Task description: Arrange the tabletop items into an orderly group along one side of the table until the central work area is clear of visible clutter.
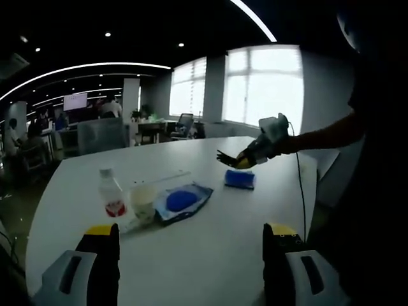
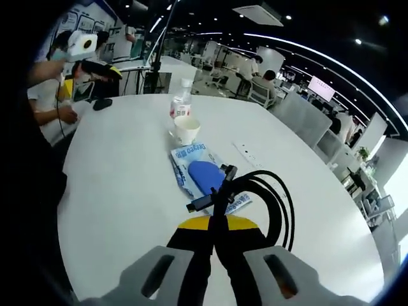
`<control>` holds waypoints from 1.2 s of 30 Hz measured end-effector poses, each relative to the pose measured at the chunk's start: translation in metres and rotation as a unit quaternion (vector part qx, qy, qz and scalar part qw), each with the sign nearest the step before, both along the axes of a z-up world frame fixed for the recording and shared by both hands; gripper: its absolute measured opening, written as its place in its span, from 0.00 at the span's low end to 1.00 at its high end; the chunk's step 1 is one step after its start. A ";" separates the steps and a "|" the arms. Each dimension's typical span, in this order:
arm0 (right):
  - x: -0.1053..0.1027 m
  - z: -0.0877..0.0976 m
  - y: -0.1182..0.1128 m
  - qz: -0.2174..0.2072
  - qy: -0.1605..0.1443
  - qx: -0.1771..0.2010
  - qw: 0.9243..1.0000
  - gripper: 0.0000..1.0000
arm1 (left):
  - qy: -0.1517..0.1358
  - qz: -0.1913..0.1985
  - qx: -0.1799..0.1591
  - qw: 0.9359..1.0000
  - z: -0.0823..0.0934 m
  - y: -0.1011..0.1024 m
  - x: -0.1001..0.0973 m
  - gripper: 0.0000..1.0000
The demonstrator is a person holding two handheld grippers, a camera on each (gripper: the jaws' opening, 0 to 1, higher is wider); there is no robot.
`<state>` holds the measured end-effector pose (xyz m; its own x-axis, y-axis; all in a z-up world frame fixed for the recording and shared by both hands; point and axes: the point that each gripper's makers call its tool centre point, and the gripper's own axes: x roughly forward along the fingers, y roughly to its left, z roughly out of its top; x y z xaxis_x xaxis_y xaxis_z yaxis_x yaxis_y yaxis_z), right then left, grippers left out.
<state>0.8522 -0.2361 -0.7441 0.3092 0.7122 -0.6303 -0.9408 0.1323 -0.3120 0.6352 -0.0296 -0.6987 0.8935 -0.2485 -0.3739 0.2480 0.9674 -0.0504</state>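
Observation:
In the left gripper view, my left gripper (image 1: 191,241) is open above the near edge of the white table (image 1: 210,255), its jaws wide apart with nothing between them. A clear bottle (image 1: 111,193) with a red label, a paper cup (image 1: 143,203) and a blue wipes packet (image 1: 183,200) stand close together ahead. Farther right, my right gripper (image 1: 237,160) hovers over a small blue pack (image 1: 240,179). In the right gripper view, my right gripper (image 2: 213,234) is shut on a coiled black cable (image 2: 278,197), held above the table. The packet (image 2: 196,172), cup (image 2: 187,130) and bottle (image 2: 182,104) lie beyond it.
A white power strip (image 2: 245,152) lies right of the packet. A dark mouse-like object (image 2: 101,103) sits at the far table edge near my left gripper (image 2: 105,69). Office chairs (image 1: 102,135), desks and seated people fill the room behind. Windows (image 1: 264,86) stand past the table.

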 end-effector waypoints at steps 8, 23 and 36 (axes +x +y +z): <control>-0.020 -0.013 -0.011 0.007 0.005 -0.019 1.000 0.01 | 0.001 -0.008 0.002 1.000 -0.002 -0.001 0.009 0.92; -0.052 -0.052 -0.027 0.031 0.037 -0.073 0.996 0.02 | 0.016 -0.011 0.006 1.000 -0.015 -0.003 0.025 0.90; -0.075 -0.087 -0.039 0.058 0.050 -0.124 0.989 0.02 | 0.034 -0.010 0.009 0.999 -0.026 -0.003 0.026 0.88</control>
<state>0.7770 -0.2752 -0.8315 0.1612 0.5582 -0.8139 -0.9730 -0.0483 -0.2259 0.6611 -0.0327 -0.7244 0.8609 -0.2585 -0.4382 0.2637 0.9633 -0.0502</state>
